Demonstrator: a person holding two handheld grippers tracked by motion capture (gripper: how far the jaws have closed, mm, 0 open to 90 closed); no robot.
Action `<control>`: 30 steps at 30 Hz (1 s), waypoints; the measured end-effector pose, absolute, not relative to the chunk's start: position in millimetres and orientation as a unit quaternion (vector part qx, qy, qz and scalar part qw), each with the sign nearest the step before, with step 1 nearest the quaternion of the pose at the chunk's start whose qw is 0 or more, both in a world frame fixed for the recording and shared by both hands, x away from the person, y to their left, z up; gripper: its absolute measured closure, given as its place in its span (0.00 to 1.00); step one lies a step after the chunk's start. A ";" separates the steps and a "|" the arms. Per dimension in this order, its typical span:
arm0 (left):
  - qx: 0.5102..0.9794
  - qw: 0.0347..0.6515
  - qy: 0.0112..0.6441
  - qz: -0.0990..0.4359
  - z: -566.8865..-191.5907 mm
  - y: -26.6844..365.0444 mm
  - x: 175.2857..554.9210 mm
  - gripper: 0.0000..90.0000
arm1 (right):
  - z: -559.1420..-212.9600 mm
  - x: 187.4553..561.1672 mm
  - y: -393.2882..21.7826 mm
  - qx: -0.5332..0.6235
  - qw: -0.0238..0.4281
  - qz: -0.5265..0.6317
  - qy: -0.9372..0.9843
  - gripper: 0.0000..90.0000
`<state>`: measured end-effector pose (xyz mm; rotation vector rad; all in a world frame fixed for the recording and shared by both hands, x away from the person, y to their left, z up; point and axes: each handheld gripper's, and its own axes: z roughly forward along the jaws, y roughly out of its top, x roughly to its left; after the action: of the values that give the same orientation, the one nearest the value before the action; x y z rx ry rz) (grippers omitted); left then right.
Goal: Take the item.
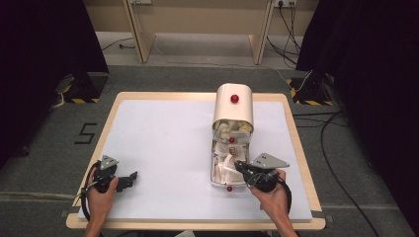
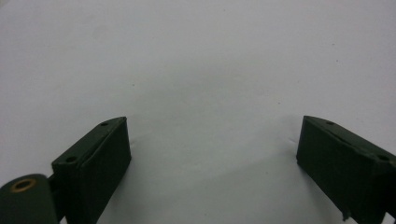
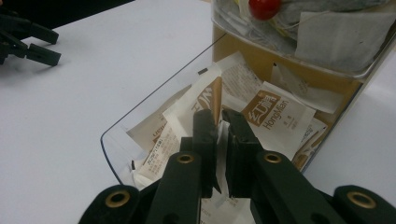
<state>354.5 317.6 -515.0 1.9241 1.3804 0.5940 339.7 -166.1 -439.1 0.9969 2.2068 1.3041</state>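
Right gripper point(image 3: 223, 122): jaws nearly together, pinched on the upper edge of a white-and-brown sachet point(image 3: 201, 100) inside the pulled-out clear drawer point(image 3: 135, 122). The sachet stands up between the jaws; the rest of it sits among the other sachets point(image 3: 275, 116) in the drawer. How firm the pinch is can't be read from the gripper's own view, since the jaws cover the contact, but the packet edge is clearly between them.

Left gripper point(image 2: 212, 144): jaws wide apart, nothing between them, bare white table cover point(image 2: 196, 60) underneath. In the high view it sits at the near left of the table point(image 1: 291, 126), held by the left hand point(image 1: 101, 195), well apart from the drawer unit.

High view: cream drawer unit point(image 1: 233, 106) stands right of centre on the table, red knob point(image 1: 234, 98) on its rounded top, upper drawer part open, lower drawer pulled far out toward the person. Right hand point(image 1: 272, 192) brings the right gripper point(image 1: 239, 166) in over that lower drawer's near end.

The right gripper view adds the print on the sachets ("HongMan"), the drawer's clear curved front wall, a red knob point(image 3: 264, 8) on the drawer above, and the left gripper point(image 3: 28, 39) far off at upper left. The high view resolves none of the print.
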 end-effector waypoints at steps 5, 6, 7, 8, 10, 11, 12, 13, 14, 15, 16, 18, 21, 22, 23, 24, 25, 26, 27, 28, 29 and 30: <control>0.740 0.343 0.531 0.229 -515.0 317.6 354.5 0.10 | -435.6 339.2 -168.8 0.357 0.198 0.470 0.783 0.94; 0.740 0.343 0.531 0.229 -515.0 317.6 354.5 0.10 | -435.6 339.2 -168.8 0.357 0.198 0.470 0.783 0.94; 0.740 0.343 0.531 0.228 -515.0 317.6 354.5 0.10 | -435.0 339.1 -169.3 0.358 0.197 0.470 0.782 0.94; 0.740 0.343 0.531 0.229 -515.0 317.6 354.5 0.10 | -433.6 338.9 -170.9 0.360 0.198 0.473 0.780 0.94; 0.740 0.343 0.531 0.228 -515.0 317.6 354.6 0.10 | -433.2 338.9 -171.3 0.360 0.198 0.474 0.779 0.94; 0.740 0.343 0.531 0.228 -515.0 317.6 354.5 0.10 | -431.8 339.0 -172.5 0.361 0.199 0.475 0.777 0.94; 0.740 0.343 0.531 0.228 -515.0 317.6 354.5 0.10 | -431.8 339.0 -172.5 0.361 0.199 0.475 0.777 0.94; 0.740 0.343 0.531 0.228 -515.0 317.6 354.6 0.10 | -430.2 338.6 -174.1 0.363 0.200 0.477 0.775 0.94; 0.740 0.343 0.531 0.228 -515.0 317.6 354.6 0.10 | -430.2 338.6 -174.1 0.363 0.200 0.477 0.775 0.94; 0.740 0.343 0.531 0.228 -515.0 317.6 354.6 0.10 | -429.5 338.8 -175.1 0.362 0.201 0.479 0.775 0.94; 0.740 0.343 0.531 0.228 -515.0 317.6 354.5 0.10 | -428.5 338.9 -176.0 0.362 0.202 0.479 0.774 0.94; 0.740 0.343 0.531 0.228 -515.0 317.6 354.5 0.10 | -427.0 338.7 -177.8 0.364 0.203 0.480 0.772 0.94; 0.740 0.344 0.531 0.229 -515.1 317.5 354.5 0.10 | -425.0 338.7 -180.4 0.365 0.206 0.481 0.770 0.94; 0.739 0.344 0.532 0.229 -515.1 317.4 354.6 0.10 | -424.3 338.9 -181.5 0.367 0.206 0.482 0.769 0.94; 0.739 0.344 0.532 0.229 -515.1 317.4 354.6 0.10 | -423.0 338.8 -184.1 0.369 0.210 0.482 0.767 0.94; 0.739 0.344 0.532 0.229 -515.1 317.4 354.6 0.10 | -423.0 338.8 -184.1 0.369 0.210 0.482 0.767 0.94; 0.739 0.344 0.532 0.229 -515.1 317.4 354.6 0.10 | -421.5 338.8 -186.2 0.370 0.210 0.483 0.765 0.94; 0.739 0.344 0.532 0.229 -515.1 317.4 354.6 0.10 | -420.6 339.1 -187.6 0.370 0.212 0.484 0.764 0.94; 0.739 0.344 0.532 0.229 -515.1 317.4 354.6 0.10 | -419.8 339.1 -188.8 0.372 0.213 0.486 0.762 0.94; 0.739 0.344 0.532 0.229 -515.1 317.4 354.6 0.10 | -419.8 339.1 -188.8 0.372 0.213 0.486 0.762 0.94; 0.739 0.344 0.532 0.229 -515.1 317.4 354.6 0.10 | -418.1 338.7 -191.7 0.375 0.214 0.487 0.760 0.94; 0.740 0.343 0.531 0.228 -515.0 317.6 354.5 0.10 | -417.5 338.9 -192.8 0.375 0.216 0.487 0.759 0.94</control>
<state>354.5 317.6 -515.0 1.9234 1.3805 0.5937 338.9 -192.8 -417.5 1.0393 2.1025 1.3501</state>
